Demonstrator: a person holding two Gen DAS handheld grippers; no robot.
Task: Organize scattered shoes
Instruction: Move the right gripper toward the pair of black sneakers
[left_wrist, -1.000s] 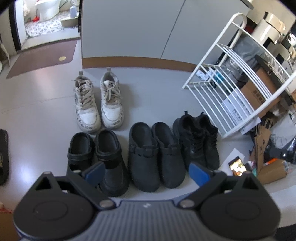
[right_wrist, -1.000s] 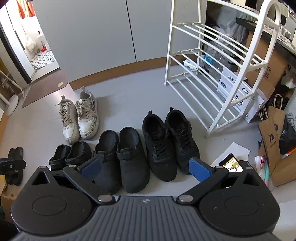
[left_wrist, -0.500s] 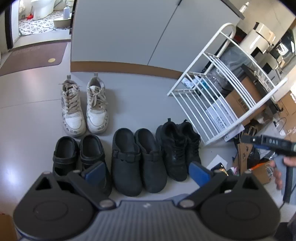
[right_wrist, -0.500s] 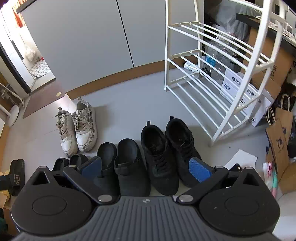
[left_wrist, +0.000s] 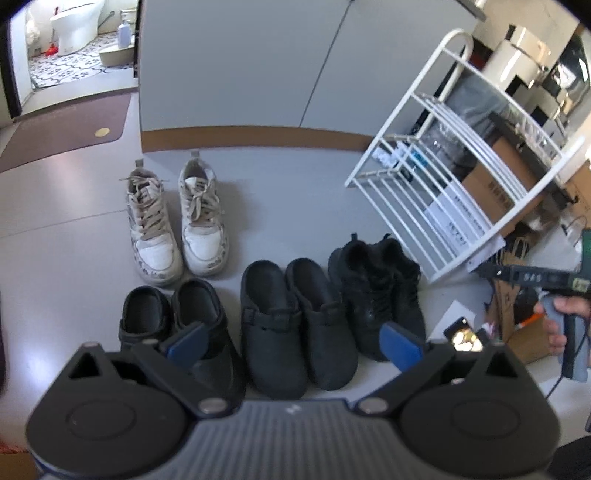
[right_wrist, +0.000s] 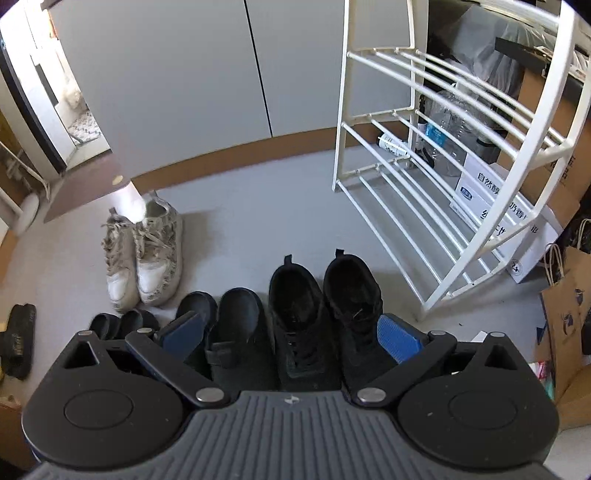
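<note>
Shoes stand in pairs on the grey floor. White sneakers (left_wrist: 177, 221) (right_wrist: 142, 254) sit farthest back. In front run small black clogs (left_wrist: 173, 317) (right_wrist: 122, 323), larger black clogs (left_wrist: 295, 325) (right_wrist: 225, 325) and black lace-up sneakers (left_wrist: 376, 291) (right_wrist: 325, 306). My left gripper (left_wrist: 293, 343) hangs open above the near ends of the clogs, holding nothing. The right gripper (right_wrist: 291, 338) is open too, over the black sneakers and larger clogs. A black sandal (right_wrist: 18, 339) lies apart at the far left.
A white wire shoe rack (left_wrist: 454, 177) (right_wrist: 443, 177) stands to the right with cardboard boxes (right_wrist: 506, 206) behind it. Paper bags (right_wrist: 565, 295) and a phone (left_wrist: 461, 334) lie at the right. A hand (left_wrist: 565, 321) holds the other gripper's handle there. Grey cabinet doors (left_wrist: 277, 62) close the back.
Both grippers have shifted with the view: the left one moved a little closer to the shoe row, the right one moved forward over the black sneakers. No shoe moved.
</note>
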